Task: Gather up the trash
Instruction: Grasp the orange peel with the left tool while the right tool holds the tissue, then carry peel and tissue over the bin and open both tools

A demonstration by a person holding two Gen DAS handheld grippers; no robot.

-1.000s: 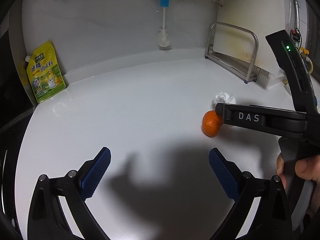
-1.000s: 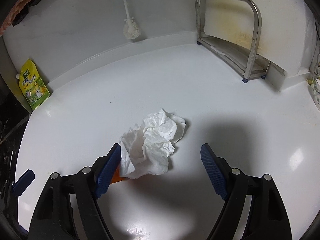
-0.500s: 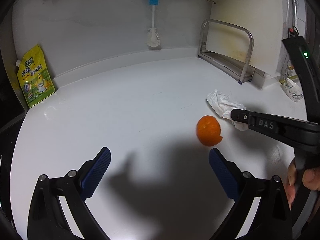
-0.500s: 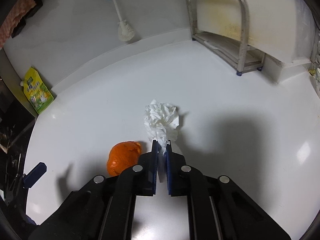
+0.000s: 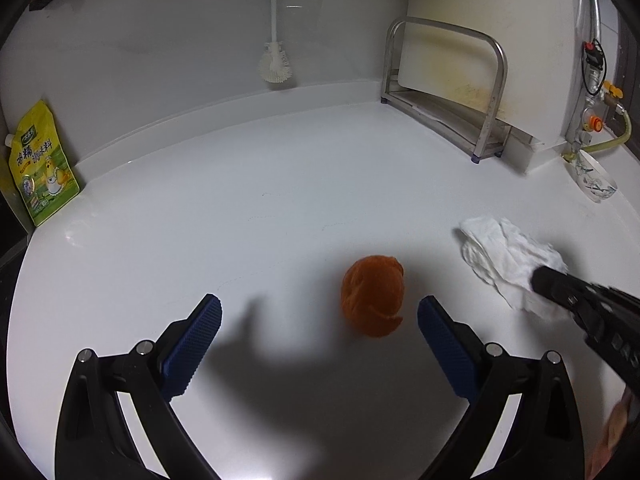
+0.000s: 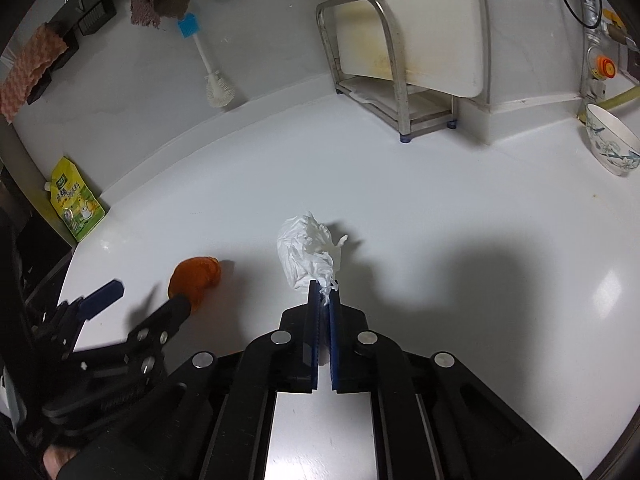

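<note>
Right gripper (image 6: 324, 296) has lifted tissue (image 6: 306, 252); orange peel (image 5: 372, 296) nearer left gripper (image 5: 320, 320)

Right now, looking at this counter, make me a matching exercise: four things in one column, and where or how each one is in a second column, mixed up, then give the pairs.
Things
1. crumpled tissue
2. orange peel
3. yellow seasoning pouch
4. patterned bowl

Places or states
A. leaning against the back wall, far left
B. pinched in the shut right gripper
C. far right of the counter
D. on the counter between the open left gripper fingers

Pairs: 1-B, 2-D, 3-A, 4-C
</note>
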